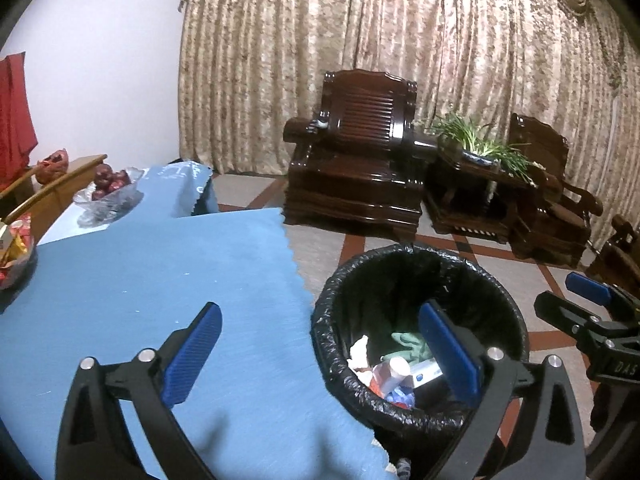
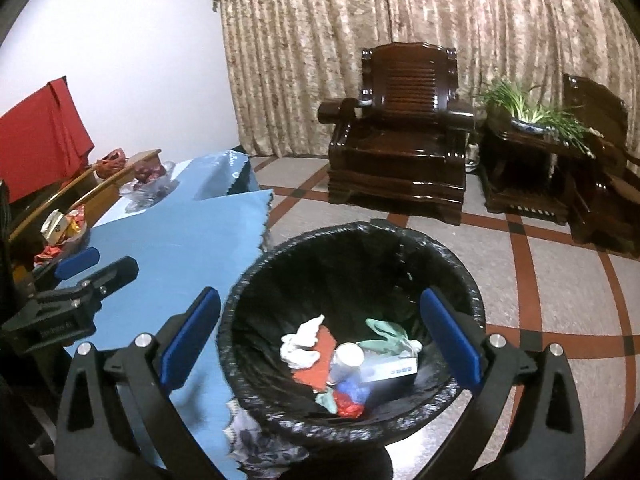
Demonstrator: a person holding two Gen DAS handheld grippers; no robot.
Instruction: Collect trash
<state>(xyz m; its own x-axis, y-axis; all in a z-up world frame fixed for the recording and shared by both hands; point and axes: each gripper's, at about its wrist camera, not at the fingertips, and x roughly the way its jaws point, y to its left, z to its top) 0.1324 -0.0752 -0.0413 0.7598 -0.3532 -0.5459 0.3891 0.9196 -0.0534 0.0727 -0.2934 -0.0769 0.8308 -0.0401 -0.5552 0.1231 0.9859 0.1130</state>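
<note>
We see the bin (image 2: pixel 352 320), lined with a black bag, filling the lower middle of the right wrist view, its mouth between the spread fingers of our right claw (image 2: pixel 320 336), which pinches nothing. The trash (image 2: pixel 348 364) lies at the bin's bottom: white crumpled paper, a red sheet, a cup, a small box, green cloth. In the left wrist view our left claw (image 1: pixel 320 348) is also spread wide and empty; its left finger hangs over the blue cloth (image 1: pixel 160 280) and its right finger over the bin's mouth, the bin (image 1: pixel 416 276) sitting lower right. The cloth's zigzag edge runs just beside the bin's left rim. Beyond the bin, tiled floor (image 2: pixel 560 264) lies open up to the dark chair (image 2: pixel 400 140) at upper middle. A fruit bowl (image 1: pixel 110 192) sits upper left on the table.
</note>
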